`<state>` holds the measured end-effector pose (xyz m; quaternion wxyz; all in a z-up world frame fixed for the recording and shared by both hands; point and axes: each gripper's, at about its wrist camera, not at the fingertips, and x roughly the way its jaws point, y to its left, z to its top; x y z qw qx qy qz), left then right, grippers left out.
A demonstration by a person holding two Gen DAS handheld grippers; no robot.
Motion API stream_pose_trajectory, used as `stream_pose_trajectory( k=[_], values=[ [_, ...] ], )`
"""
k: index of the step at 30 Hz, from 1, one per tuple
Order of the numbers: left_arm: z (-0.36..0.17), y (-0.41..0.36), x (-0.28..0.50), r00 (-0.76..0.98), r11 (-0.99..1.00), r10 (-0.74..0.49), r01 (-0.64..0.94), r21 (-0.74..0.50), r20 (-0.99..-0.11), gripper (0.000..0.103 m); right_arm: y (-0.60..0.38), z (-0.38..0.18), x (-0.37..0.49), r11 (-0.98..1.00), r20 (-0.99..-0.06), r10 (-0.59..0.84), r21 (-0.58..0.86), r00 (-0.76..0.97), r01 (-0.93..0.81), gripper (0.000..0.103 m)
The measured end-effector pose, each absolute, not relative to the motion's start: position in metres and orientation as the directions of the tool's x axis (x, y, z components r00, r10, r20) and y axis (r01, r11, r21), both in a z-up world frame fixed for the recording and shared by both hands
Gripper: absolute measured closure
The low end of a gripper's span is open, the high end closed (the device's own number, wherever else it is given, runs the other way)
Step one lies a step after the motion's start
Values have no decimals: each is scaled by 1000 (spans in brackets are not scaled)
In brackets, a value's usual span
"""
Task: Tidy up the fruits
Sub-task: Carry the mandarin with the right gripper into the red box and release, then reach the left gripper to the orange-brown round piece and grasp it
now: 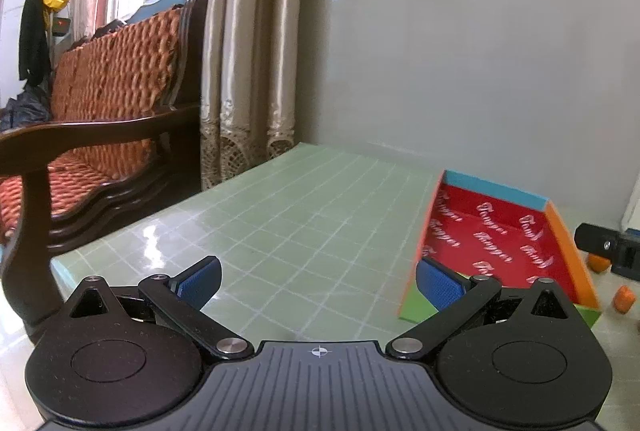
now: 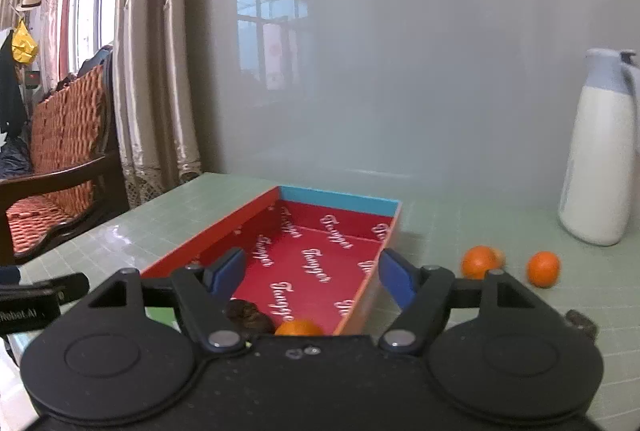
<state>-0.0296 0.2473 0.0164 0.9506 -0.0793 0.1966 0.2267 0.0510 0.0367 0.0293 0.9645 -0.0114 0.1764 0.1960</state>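
A shallow red box (image 2: 320,263) with a blue far wall and orange side walls lies on the green table; the left wrist view shows the box (image 1: 500,243) at the right. At its near end rest an orange (image 2: 299,327) and a dark brown fruit (image 2: 248,315). My right gripper (image 2: 310,277) hangs open over that end, nothing between its blue pads. Two more oranges (image 2: 479,262) (image 2: 543,268) sit on the table right of the box. My left gripper (image 1: 318,283) is open beside the box's left wall, nothing in it.
A white jug (image 2: 600,159) with a grey lid stands at the back right. A dark brown piece (image 2: 580,321) lies near the right gripper's body. A wooden sofa (image 1: 100,119) with orange cushions stands left of the table (image 1: 280,215). The grey wall is close behind.
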Motion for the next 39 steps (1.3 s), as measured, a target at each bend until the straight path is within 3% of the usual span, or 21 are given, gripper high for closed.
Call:
stream_pose_trajectory(
  k=[6, 10, 15, 22, 28, 39],
  values=[
    [19, 227, -24, 850, 909, 341, -406, -87, -401, 0, 7, 36, 42, 967, -294, 227, -45, 928, -251, 1],
    [22, 198, -16, 875, 939, 287, -337, -66, -390, 0, -33, 40, 40, 987, -301, 128, -55, 945, -151, 1],
    [23, 155, -4, 902, 974, 168, -215, -76, -397, 0, -104, 46, 41, 996, -368, 82, 67, 926, -62, 7],
    [25, 82, 4, 921, 996, 36, -66, -63, -388, 0, -167, 40, 30, 996, -432, -27, 69, 902, 63, 3],
    [23, 41, 9, 912, 1000, 17, -24, -13, -409, 0, -188, 34, 19, 992, -414, -113, -5, 903, 122, 3],
    [18, 7, 19, 900, 1000, 6, -3, 8, -435, 0, -218, 37, 13, 985, -391, -163, -10, 906, 173, 3]
  ],
)
